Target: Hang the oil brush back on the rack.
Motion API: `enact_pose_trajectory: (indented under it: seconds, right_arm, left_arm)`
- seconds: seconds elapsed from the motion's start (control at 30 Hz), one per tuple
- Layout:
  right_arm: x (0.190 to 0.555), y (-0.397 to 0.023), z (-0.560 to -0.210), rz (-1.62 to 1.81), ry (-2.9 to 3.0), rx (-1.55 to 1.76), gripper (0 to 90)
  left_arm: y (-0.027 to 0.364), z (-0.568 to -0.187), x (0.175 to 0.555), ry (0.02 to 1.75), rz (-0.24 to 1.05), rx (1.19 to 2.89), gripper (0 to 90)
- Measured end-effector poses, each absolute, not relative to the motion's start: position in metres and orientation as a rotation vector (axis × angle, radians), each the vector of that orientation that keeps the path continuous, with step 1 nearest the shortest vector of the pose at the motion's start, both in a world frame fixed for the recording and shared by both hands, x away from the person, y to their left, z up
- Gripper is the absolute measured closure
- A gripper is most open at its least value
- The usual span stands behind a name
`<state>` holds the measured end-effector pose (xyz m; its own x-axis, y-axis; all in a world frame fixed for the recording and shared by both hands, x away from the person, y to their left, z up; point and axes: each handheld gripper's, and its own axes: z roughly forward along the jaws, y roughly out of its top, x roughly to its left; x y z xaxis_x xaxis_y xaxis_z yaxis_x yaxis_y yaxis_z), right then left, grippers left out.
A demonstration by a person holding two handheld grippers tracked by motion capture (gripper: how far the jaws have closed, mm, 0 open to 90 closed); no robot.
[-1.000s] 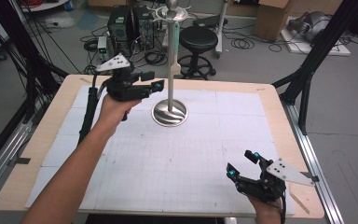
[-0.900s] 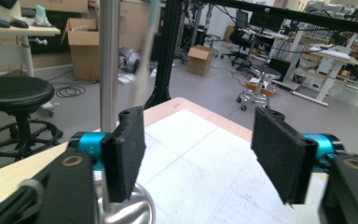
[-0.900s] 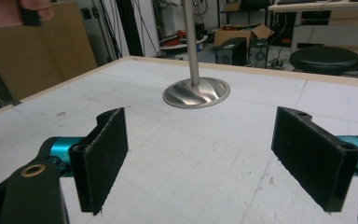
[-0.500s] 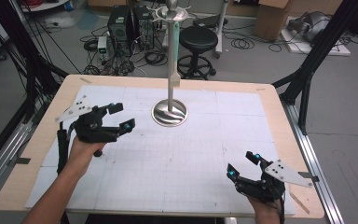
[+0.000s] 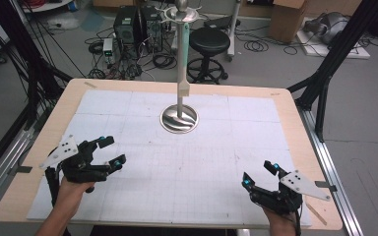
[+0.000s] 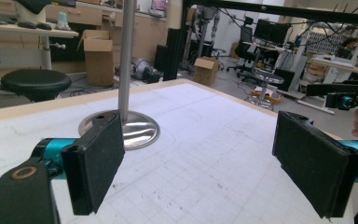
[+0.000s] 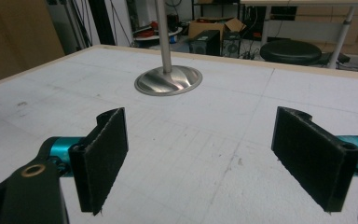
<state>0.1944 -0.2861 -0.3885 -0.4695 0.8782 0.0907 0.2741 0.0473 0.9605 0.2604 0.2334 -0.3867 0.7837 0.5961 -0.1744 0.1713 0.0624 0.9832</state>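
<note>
Cluttered lab behind table
Grey floor point(image 5: 364, 113), black stool point(image 5: 210, 39), cable tangle point(image 5: 152, 61), cardboard boxes point(image 6: 98, 51), black frame struts point(image 5: 325, 78), computer tower point(image 5: 128, 24).

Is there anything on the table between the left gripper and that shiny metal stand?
Nothing. In the high view only bare white gridded mat lies between the left gripper and the stand's round base; the left gripper view shows the same.
</note>
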Motion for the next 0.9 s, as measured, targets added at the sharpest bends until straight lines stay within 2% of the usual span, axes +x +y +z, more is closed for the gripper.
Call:
enact_pose_trajectory:
  seconds: [0.3, 0.9]
  right_arm:
    - [0.194, -0.284, -0.389, 1.435, 1.790, 1.153, 17.2]
    - [0.194, -0.284, -0.389, 1.426, 1.801, 1.153, 17.2]
  left_arm:
    - [0.237, -0.399, 0.257, 0.667, 0.352, 1.528, 17.1]
    - [0.239, -0.400, 0.256, 0.668, 0.358, 1.539, 17.1]
